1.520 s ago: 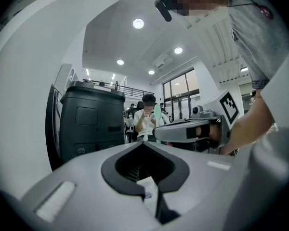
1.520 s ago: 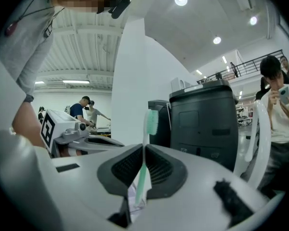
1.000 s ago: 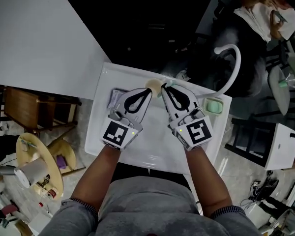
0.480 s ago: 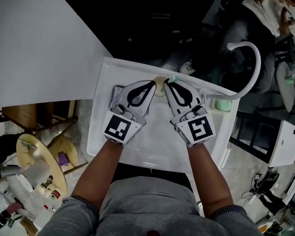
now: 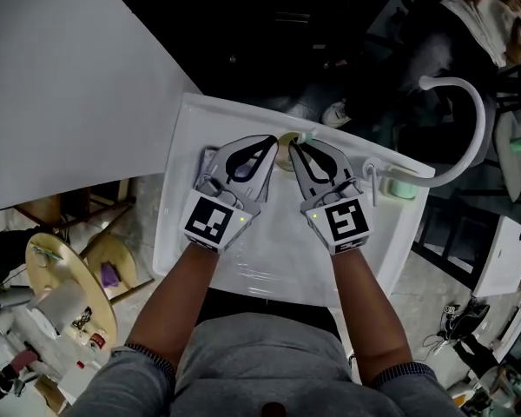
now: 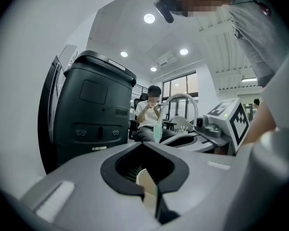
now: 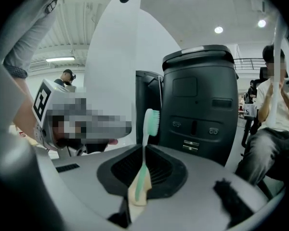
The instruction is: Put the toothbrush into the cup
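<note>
A beige cup (image 5: 286,141) stands at the far side of the white tray (image 5: 269,263), mostly hidden between my two gripper tips. My left gripper (image 5: 272,142) has its jaws drawn together on a beige piece (image 6: 147,192), which looks like the cup's wall. My right gripper (image 5: 293,146) is shut on the mint-green toothbrush (image 7: 145,153). The brush stands upright with its bristle head (image 7: 152,121) on top and its handle pinched at the tips. The brush head (image 5: 303,137) also peeks out above the cup. Both grippers lie side by side, tips almost touching.
A tall black bin (image 6: 94,114) (image 7: 202,100) stands just beyond the tray. A white curved tube (image 5: 469,137) arches at the right, over a mint-green dish (image 5: 403,187). A white table (image 5: 61,76) lies left, a cluttered round stool (image 5: 65,294) below it. A seated person (image 6: 151,112) is behind.
Both grippers have stayed tip to tip at the cup and edged slightly forward on the tray. The right one still holds the toothbrush. The head view has shifted a little.
</note>
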`<state>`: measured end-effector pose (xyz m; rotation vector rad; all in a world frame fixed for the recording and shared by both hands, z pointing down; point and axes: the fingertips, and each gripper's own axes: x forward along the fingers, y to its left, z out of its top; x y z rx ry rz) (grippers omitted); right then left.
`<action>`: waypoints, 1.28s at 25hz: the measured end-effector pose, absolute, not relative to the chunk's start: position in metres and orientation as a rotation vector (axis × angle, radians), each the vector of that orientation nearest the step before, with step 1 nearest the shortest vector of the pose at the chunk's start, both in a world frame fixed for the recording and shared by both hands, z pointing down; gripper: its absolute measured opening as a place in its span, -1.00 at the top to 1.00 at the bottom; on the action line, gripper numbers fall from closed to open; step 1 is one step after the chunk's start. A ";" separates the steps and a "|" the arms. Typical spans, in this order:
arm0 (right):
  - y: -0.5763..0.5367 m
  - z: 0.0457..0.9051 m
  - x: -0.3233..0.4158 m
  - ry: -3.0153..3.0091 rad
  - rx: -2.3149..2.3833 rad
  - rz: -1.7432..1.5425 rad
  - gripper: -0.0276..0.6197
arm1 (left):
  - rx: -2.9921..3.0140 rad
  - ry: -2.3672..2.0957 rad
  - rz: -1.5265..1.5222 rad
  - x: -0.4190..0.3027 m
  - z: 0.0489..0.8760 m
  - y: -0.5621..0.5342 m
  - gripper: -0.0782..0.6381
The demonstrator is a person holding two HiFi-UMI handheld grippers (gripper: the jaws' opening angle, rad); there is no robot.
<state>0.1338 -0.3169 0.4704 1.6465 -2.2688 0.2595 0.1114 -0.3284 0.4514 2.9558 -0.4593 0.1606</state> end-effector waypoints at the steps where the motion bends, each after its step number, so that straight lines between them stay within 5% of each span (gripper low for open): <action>1: -0.318 0.474 0.134 -2.260 1.640 0.266 0.83 | 2.958 -0.452 0.160 0.112 0.453 -0.329 0.79; 32: -0.331 0.489 0.129 -2.213 1.593 0.304 0.73 | 2.933 -0.446 0.195 0.108 0.467 -0.338 0.79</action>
